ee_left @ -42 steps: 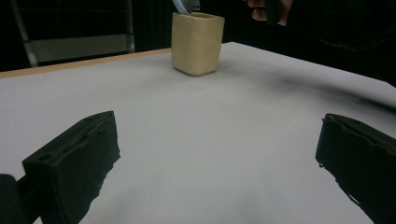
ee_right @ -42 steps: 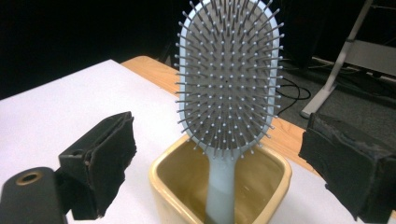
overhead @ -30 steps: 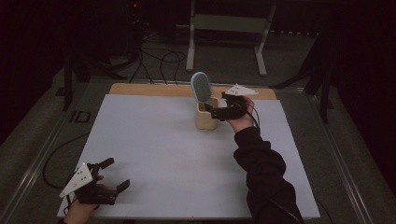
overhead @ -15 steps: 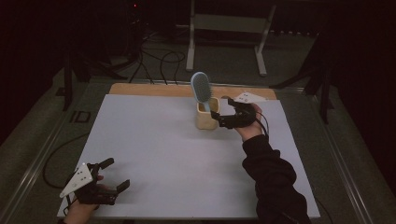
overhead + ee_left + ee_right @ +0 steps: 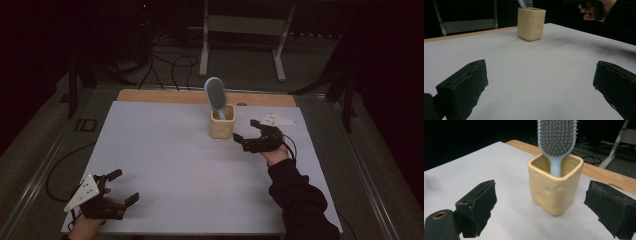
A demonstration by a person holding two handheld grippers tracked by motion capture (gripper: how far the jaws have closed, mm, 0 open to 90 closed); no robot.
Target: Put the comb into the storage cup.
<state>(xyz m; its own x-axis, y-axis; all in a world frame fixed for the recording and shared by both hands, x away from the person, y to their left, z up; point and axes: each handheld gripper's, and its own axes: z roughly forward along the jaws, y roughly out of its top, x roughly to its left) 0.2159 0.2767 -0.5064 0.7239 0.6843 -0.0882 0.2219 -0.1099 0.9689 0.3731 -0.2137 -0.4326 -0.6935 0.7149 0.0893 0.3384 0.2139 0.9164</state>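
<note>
hairbrush stands handle-down in yellow cup, so placed | my right gripper just beside cup, fingers spread, empty | left gripper well apart from cup, fingers spread, idle on bench

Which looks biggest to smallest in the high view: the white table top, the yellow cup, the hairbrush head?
1. White table top, by far the largest.
2. Yellow cup.
3. Hairbrush head; it looks close to the cup in size, so these two are unsure.
</note>
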